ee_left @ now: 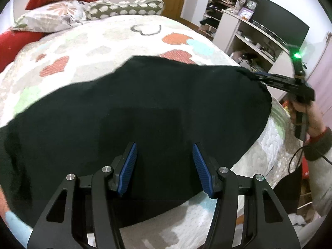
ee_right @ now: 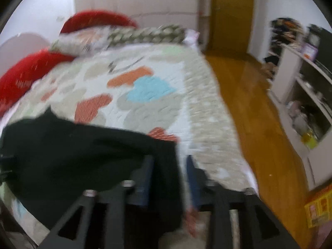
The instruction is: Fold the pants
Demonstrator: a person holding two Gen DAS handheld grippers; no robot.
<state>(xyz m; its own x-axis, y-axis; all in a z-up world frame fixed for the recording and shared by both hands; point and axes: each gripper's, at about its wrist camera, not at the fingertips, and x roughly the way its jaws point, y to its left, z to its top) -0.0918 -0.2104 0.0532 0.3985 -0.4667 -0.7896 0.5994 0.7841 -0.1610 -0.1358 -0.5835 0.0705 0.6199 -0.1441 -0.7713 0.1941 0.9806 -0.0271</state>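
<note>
The black pants (ee_left: 145, 112) lie spread on the quilted bed (ee_left: 93, 45). My left gripper (ee_left: 165, 155) is open just above the pants' near part, with nothing between its blue pads (ee_left: 129, 166). In the left wrist view my right gripper (ee_left: 252, 76) reaches in from the right, and its fingers look closed on the pants' far right corner. The right wrist view is blurred: the pants (ee_right: 72, 155) drape over the left finger, and the jaws of the right gripper (ee_right: 168, 178) show a gap with fabric in it.
Red and patterned pillows (ee_left: 58, 10) lie at the head of the bed. A white shelf unit (ee_left: 249, 37) with a dark screen stands to the right. A wooden floor (ee_right: 259, 114) and a door lie beyond the bed's right edge. A yellow box (ee_right: 319, 207) sits on the floor.
</note>
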